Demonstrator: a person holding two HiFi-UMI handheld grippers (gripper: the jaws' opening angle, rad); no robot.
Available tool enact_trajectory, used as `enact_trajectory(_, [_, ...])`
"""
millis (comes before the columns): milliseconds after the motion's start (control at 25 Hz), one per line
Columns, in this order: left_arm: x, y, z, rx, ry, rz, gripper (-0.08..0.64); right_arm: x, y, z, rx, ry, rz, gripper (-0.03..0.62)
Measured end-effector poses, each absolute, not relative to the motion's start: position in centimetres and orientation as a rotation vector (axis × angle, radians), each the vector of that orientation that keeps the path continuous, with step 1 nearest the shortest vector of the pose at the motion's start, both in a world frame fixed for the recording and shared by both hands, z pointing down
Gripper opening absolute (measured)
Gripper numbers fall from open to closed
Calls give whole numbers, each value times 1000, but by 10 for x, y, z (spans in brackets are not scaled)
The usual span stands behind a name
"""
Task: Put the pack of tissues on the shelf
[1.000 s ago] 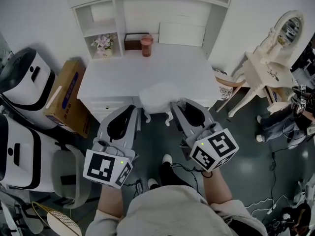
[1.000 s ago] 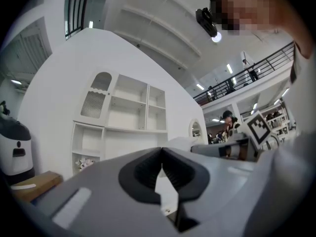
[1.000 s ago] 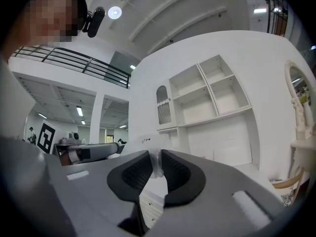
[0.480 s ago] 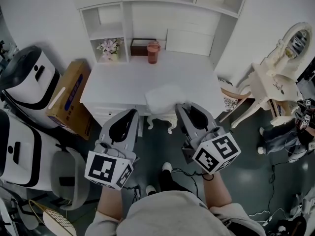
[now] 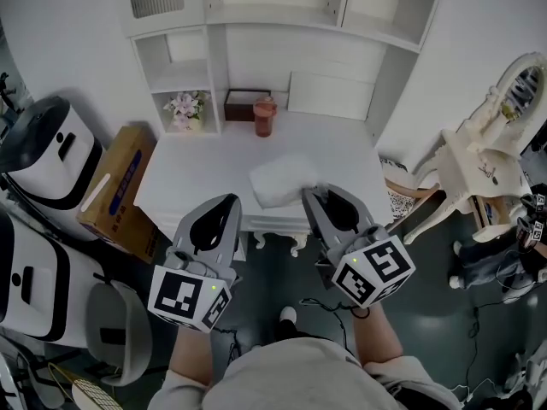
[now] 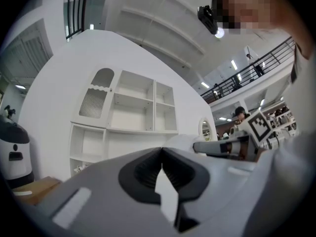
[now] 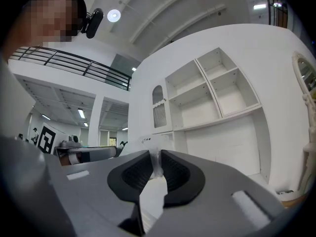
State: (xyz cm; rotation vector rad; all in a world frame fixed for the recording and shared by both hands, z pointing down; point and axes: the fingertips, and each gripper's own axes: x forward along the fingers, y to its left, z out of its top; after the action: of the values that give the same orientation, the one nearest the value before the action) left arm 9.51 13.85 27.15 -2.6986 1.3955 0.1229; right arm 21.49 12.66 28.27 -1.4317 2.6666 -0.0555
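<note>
The pack of tissues (image 5: 280,178) is a white soft pack hanging over the front part of the white desk (image 5: 188,156). My right gripper (image 5: 309,195) is shut on its near edge. In the right gripper view the jaws pinch the thin wrapper (image 7: 156,163), and they have just been closing a little further on it. The pack (image 7: 143,141) sticks out beyond them. My left gripper (image 5: 229,202) is level beside it on the left, shut with nothing in it; its jaws meet at the tips (image 6: 161,152). The white shelf unit (image 5: 282,32) rises behind the desk.
On the desk's back stand a brown box (image 5: 244,103), a reddish cup (image 5: 264,116) and flowers (image 5: 186,108) in a low cubby. A cardboard box (image 5: 120,184) and white machines (image 5: 43,152) are at the left. A white vanity with a mirror (image 5: 487,165) is at the right.
Both grippers and the pack have moved forward towards the desk. The pack has gone from the desk's front edge to over the desktop. The shelf unit looks closer.
</note>
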Motion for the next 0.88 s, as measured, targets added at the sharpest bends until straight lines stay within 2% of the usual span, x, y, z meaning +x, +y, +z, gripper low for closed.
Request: enact_trajectory(880, [152, 48, 262, -2615, 1466, 116, 2, 270, 27, 275, -1318, 2690, -65, 49])
